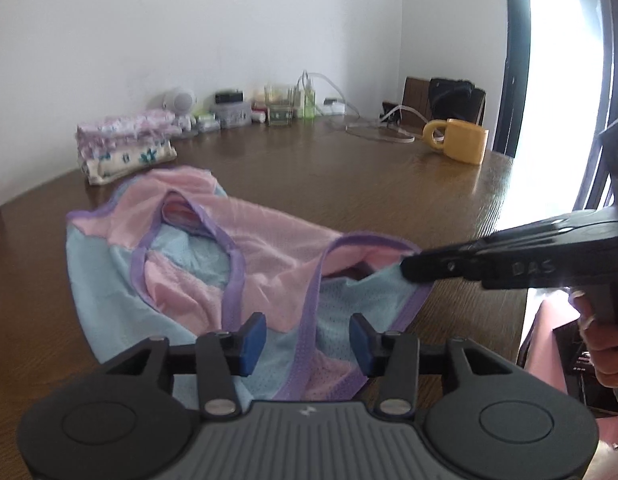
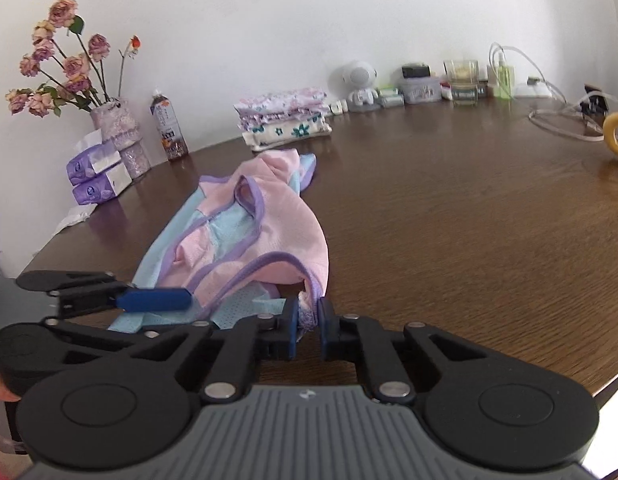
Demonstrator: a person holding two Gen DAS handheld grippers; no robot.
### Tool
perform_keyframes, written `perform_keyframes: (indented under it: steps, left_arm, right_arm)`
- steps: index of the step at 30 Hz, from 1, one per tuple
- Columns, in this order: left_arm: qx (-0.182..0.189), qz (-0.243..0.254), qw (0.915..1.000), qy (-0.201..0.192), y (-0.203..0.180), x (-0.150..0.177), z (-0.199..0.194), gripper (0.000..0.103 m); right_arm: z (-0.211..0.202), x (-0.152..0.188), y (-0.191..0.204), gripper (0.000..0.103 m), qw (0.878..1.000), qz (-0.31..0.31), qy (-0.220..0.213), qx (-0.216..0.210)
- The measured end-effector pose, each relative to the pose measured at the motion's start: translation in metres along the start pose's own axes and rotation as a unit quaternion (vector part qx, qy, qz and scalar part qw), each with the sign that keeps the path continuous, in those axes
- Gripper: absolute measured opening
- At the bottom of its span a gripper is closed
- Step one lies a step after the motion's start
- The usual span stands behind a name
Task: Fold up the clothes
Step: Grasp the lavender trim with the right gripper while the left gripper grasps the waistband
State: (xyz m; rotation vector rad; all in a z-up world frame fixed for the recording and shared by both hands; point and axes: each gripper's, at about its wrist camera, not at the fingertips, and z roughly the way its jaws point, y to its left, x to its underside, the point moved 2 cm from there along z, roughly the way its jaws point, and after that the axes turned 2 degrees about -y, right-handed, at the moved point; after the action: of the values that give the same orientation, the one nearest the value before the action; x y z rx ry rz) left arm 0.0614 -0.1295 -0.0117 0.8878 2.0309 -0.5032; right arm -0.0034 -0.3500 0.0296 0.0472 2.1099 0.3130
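- A pink and pale-blue mesh garment with purple trim (image 1: 213,264) lies crumpled and unfolded near the front edge of the dark brown wooden desk (image 1: 349,168); I see no neat fold in it yet, so I judge this piece to be at its start.
- The right claw (image 2: 307,312) is clamped on the garment's purple-edged corner nearest the desk edge, with cloth bunched between its blue pads (image 2: 291,320).
- The left claw (image 1: 307,334) hangs with its fingers apart just over the near hem, gripping nothing.
- A stack of folded floral cloths in purple, white and teal (image 1: 125,144) sits behind the garment towards the wall, which suggests some pieces are finished.
- Left to do, as I judge it: take a second corner, spread the garment flat, fold it and put it on the stack.
- Nearby: a yellow mug (image 1: 457,140) well apart to the right, white cables (image 1: 373,128), a vase of dried pink roses (image 2: 113,128), a dark drink bottle (image 2: 167,128) and purple tissue packs (image 2: 97,176). None lies in the way; the open desk to the right is free.
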Motion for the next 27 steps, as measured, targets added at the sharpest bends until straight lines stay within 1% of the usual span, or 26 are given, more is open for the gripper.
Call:
perform_keyframes:
  steps: [1, 3, 4, 6, 7, 8, 9, 11, 13, 16, 17, 18, 19, 20, 22, 23, 24, 25, 27]
  left_arm:
    - [0.003, -0.006, 1.0000, 0.005, 0.002, 0.000, 0.002, 0.022]
    - [0.000, -0.022, 0.9998, 0.000, 0.008, -0.001, 0.001, 0.005]
    - [-0.007, -0.030, 0.9994, -0.012, 0.011, -0.002, -0.003, 0.004]
    - [-0.024, -0.045, 0.9980, -0.037, 0.019, -0.004, -0.012, 0.002]
    - [-0.036, -0.050, 0.9967, -0.052, 0.022, -0.007, -0.019, 0.002]
    - [-0.047, -0.054, 0.9952, -0.068, 0.024, -0.009, -0.027, 0.002]
    - [-0.055, -0.054, 0.9937, -0.082, 0.026, -0.010, -0.034, 0.002]
    - [-0.073, -0.048, 0.9908, -0.103, 0.027, -0.013, -0.048, 0.002]
    - [-0.093, -0.041, 0.9875, -0.120, 0.028, -0.015, -0.061, 0.002]
    - [-0.110, -0.034, 0.9851, -0.128, 0.029, -0.014, -0.074, 0.002]
    - [-0.112, -0.033, 0.9848, -0.128, 0.029, -0.013, -0.077, 0.002]
    - [-0.113, -0.035, 0.9848, -0.127, 0.029, -0.011, -0.078, 0.002]
    - [-0.115, -0.036, 0.9848, -0.125, 0.030, -0.009, -0.079, 0.002]
    - [-0.117, -0.037, 0.9848, -0.123, 0.030, -0.008, -0.079, 0.002]
    - [-0.118, -0.039, 0.9863, -0.109, 0.032, -0.003, -0.078, 0.003]
    - [-0.117, -0.038, 0.9875, -0.098, 0.032, 0.000, -0.076, 0.006]
    - [-0.115, -0.035, 0.9891, -0.086, 0.031, 0.003, -0.073, 0.014]
    - [-0.113, -0.028, 0.9904, -0.076, 0.030, 0.007, -0.070, 0.024]
    - [-0.109, -0.015, 0.9920, -0.062, 0.025, 0.012, -0.066, 0.033]
  right_arm:
    - [-0.004, -0.001, 0.001, 0.009, 1.000, -0.006, -0.008, -0.003]
    - [-0.009, -0.002, 0.004, 0.009, 1.000, -0.021, -0.019, -0.006]
    - [-0.012, -0.003, 0.005, 0.009, 0.999, -0.028, -0.023, -0.008]
    - [-0.011, -0.002, 0.007, 0.010, 0.999, -0.038, -0.020, -0.012]
    - [-0.009, -0.001, 0.007, 0.013, 0.999, -0.037, -0.014, -0.016]
    - [-0.006, 0.001, 0.007, 0.013, 0.999, -0.035, -0.008, -0.021]
    - [-0.003, 0.001, 0.008, 0.015, 0.999, -0.033, -0.003, -0.026]
    - [0.002, 0.003, 0.012, 0.024, 0.999, -0.035, 0.002, -0.031]
    - [0.005, 0.006, 0.018, 0.039, 0.999, -0.046, 0.004, -0.028]
    - [0.010, 0.011, 0.025, 0.039, 0.998, -0.061, 0.010, -0.027]
    - [0.011, 0.012, 0.027, 0.038, 0.997, -0.064, 0.012, -0.028]
    - [0.013, 0.012, 0.029, 0.028, 0.997, -0.069, 0.014, -0.025]
    - [0.014, 0.013, 0.030, 0.010, 0.997, -0.075, 0.015, -0.022]
    - [0.013, 0.013, 0.031, 0.007, 0.996, -0.081, 0.015, -0.018]
    - [0.012, 0.013, 0.033, 0.007, 0.996, -0.093, 0.013, -0.010]
    - [0.010, 0.013, 0.034, 0.007, 0.995, -0.100, 0.009, -0.004]
    - [0.009, 0.013, 0.035, 0.007, 0.994, -0.106, 0.006, 0.001]
    - [0.007, 0.014, 0.035, 0.007, 0.994, -0.111, 0.003, 0.006]
    - [0.006, 0.014, 0.034, 0.007, 0.993, -0.115, -0.001, 0.013]
